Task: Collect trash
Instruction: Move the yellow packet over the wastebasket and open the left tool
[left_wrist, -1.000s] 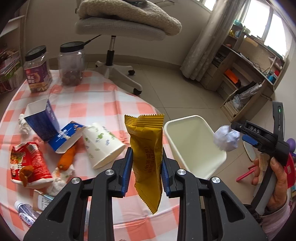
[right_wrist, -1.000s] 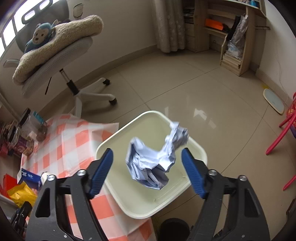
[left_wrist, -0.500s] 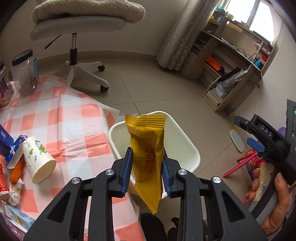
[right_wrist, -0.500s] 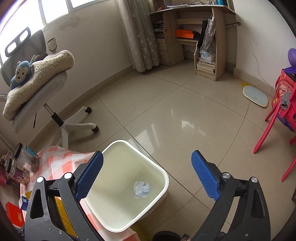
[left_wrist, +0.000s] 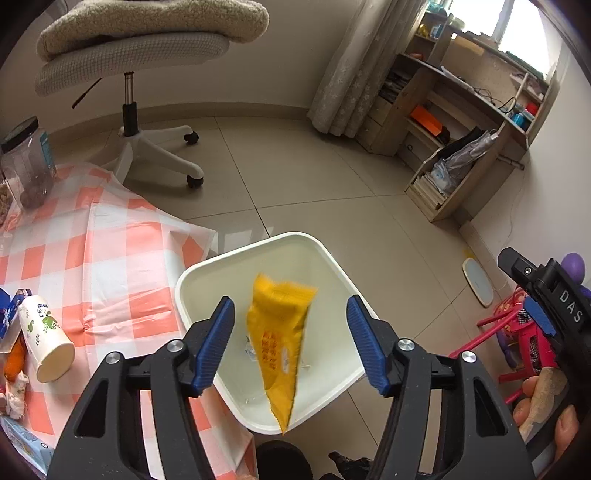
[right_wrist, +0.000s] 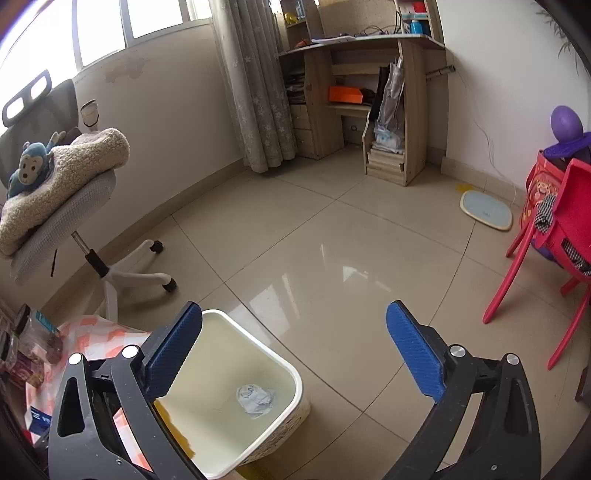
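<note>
Left gripper (left_wrist: 290, 341) jaws just opened, pads clear of yellow wrapper (left_wrist: 279, 339) dropping into white bin (left_wrist: 332, 254) off table corner; crumpled paper (right_wrist: 255, 398) already inside; right gripper (right_wrist: 293, 347) spread wide, empty; paper cup (left_wrist: 44, 338) and scraps left near table's left edge

Soft window daylight, floor glare, fisheye-bent edges, blurred wrapper (left_wrist: 280, 343)

Both wrist cameras look steeply down, close over the white bin (left_wrist: 334, 258) (right_wrist: 291, 373), which both views share.
</note>
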